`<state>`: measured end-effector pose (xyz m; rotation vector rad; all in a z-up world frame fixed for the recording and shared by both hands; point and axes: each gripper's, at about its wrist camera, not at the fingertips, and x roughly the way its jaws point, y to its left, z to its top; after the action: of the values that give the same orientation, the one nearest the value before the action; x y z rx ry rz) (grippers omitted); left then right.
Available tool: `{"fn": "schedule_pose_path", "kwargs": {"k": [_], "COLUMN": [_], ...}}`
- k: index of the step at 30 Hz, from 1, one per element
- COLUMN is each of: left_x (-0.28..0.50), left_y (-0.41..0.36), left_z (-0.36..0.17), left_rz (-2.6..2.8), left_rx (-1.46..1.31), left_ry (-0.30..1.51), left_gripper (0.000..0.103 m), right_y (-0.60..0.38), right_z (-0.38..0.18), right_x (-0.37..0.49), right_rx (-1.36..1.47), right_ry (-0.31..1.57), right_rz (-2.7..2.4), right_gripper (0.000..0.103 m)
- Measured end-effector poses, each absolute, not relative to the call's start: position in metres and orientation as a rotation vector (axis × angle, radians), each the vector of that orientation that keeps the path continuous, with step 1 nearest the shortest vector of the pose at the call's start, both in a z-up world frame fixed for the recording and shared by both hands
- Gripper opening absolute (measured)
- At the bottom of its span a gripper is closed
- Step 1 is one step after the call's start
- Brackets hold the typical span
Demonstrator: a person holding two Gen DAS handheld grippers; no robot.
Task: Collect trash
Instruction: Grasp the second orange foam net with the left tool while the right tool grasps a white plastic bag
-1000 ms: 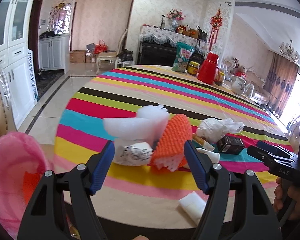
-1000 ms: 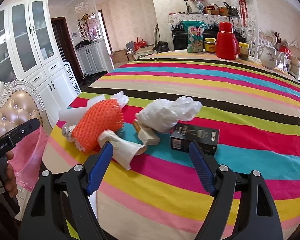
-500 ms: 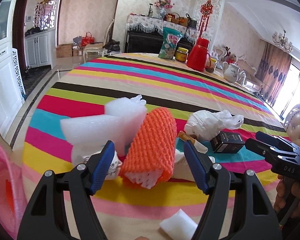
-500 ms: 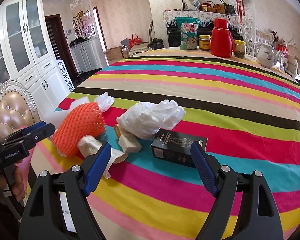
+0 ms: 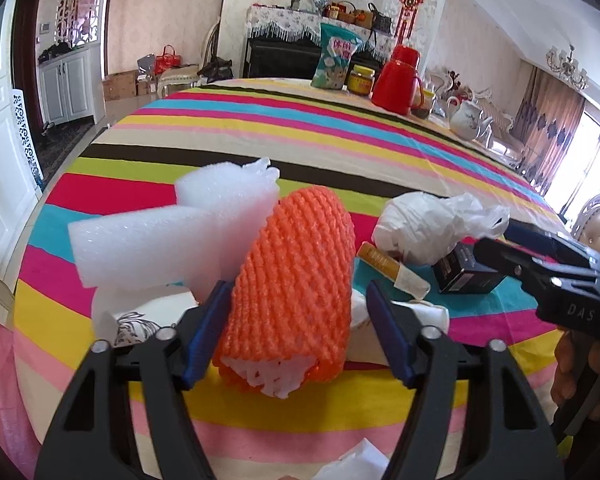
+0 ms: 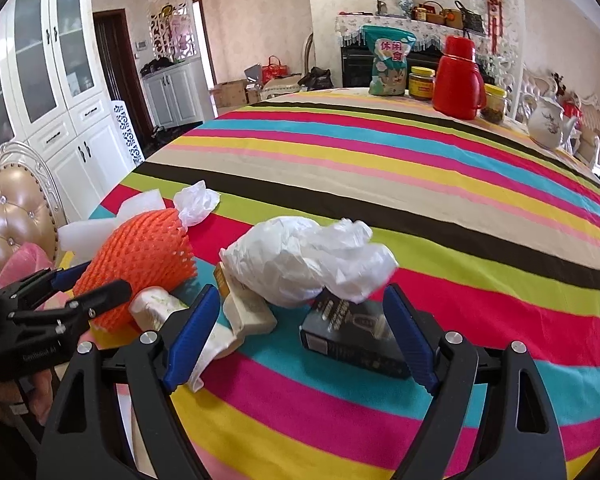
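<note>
Closing around the orange net (image 5: 292, 280) lying on the table (image 5: 340, 140), left gripper (image 5: 296, 328) has narrowed, left pad touching, grasp seems imminent; right gripper (image 6: 304, 336) has widened over the black box (image 6: 352, 336).

Bright daylight from the window (image 5: 580, 160) at right, sharp focus, strong fisheye bending and dark corners.

snack bag (image 6: 390, 62): Chinese characters "休闲食" readable, same in left view (image 5: 337, 58) | right gripper (image 5: 572, 280) body: "DAS" | left gripper (image 6: 56, 312) body: small white print, unreadable | black box (image 6: 352, 334): label print too small to read
</note>
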<state>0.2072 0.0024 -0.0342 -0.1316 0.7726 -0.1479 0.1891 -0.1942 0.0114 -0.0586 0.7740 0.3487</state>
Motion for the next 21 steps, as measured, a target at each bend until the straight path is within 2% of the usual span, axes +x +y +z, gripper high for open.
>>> {"fn": "schedule_pose_path", "kwargs": {"k": [2, 5, 8, 18, 21], "left_x": [0.210, 0.210, 0.210, 0.206, 0.203], "left_y": [0.003, 0.004, 0.007, 0.011, 0.010], "left_z": [-0.036, -0.036, -0.036, -0.029, -0.027], "left_rz": [-0.146, -0.149, -0.157, -0.170, -0.174], "left_rx": [-0.128, -0.131, -0.136, -0.150, -0.149], "left_ry": [0.784, 0.785, 0.786, 0.765, 0.761], "left_gripper": [0.050, 0.040, 0.035, 0.032, 0.032], "right_y": [-0.188, -0.181, -0.175, -0.159, -0.154], "right_z": [0.009, 0.006, 0.003, -0.006, -0.011], "right_x": [0.195, 0.203, 0.209, 0.233, 0.240], "right_rx": [-0.075, -0.092, -0.111, -0.152, -0.147], "right_ry": [0.780, 0.786, 0.791, 0.823, 0.851], "right_rz": [0.352, 0.356, 0.362, 0.373, 0.389], "right_gripper": [0.080, 0.080, 0.080, 0.080, 0.077]}}
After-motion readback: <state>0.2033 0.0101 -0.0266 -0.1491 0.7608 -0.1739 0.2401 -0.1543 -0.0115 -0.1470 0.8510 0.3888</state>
